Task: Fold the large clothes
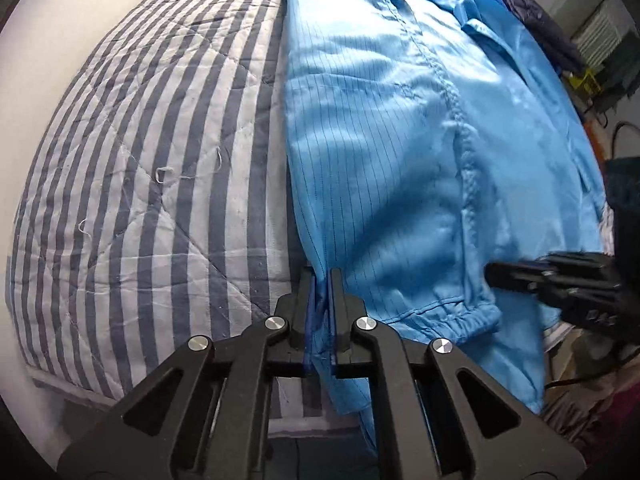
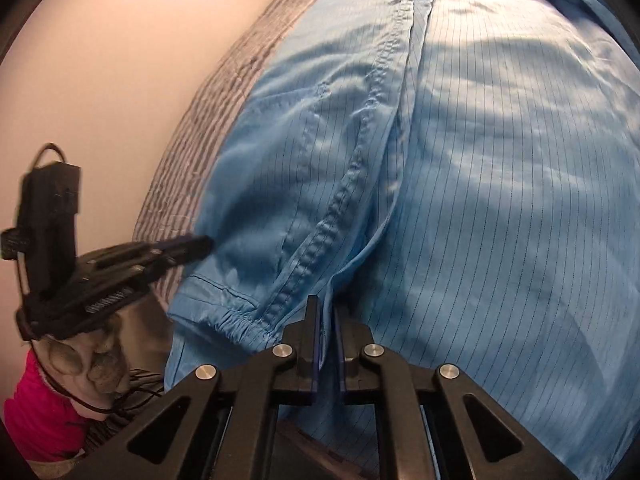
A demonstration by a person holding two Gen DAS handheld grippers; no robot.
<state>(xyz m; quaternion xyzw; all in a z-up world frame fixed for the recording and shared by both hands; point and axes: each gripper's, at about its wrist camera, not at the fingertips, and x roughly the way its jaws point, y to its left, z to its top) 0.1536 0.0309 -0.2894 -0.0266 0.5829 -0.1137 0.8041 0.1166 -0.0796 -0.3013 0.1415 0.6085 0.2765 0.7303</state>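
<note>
Pinching the near hem of the blue pinstriped garment point(image 1: 380, 152), the left claw point(image 1: 321, 280) was pressed together on the fabric at its left edge. Beside it, the right claw point(image 2: 326, 308) was likewise clamped on the hem. Beyond both, the garment lay spread along the striped quilt point(image 1: 152, 152) on the bed.

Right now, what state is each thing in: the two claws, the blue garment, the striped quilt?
Left gripper: shut on the blue garment's edge.
Right gripper: shut on the blue garment's hem.
Blue garment: spread on the quilt, sleeve folded over the body.
Striped quilt: lying flat, lightly wrinkled.
</note>
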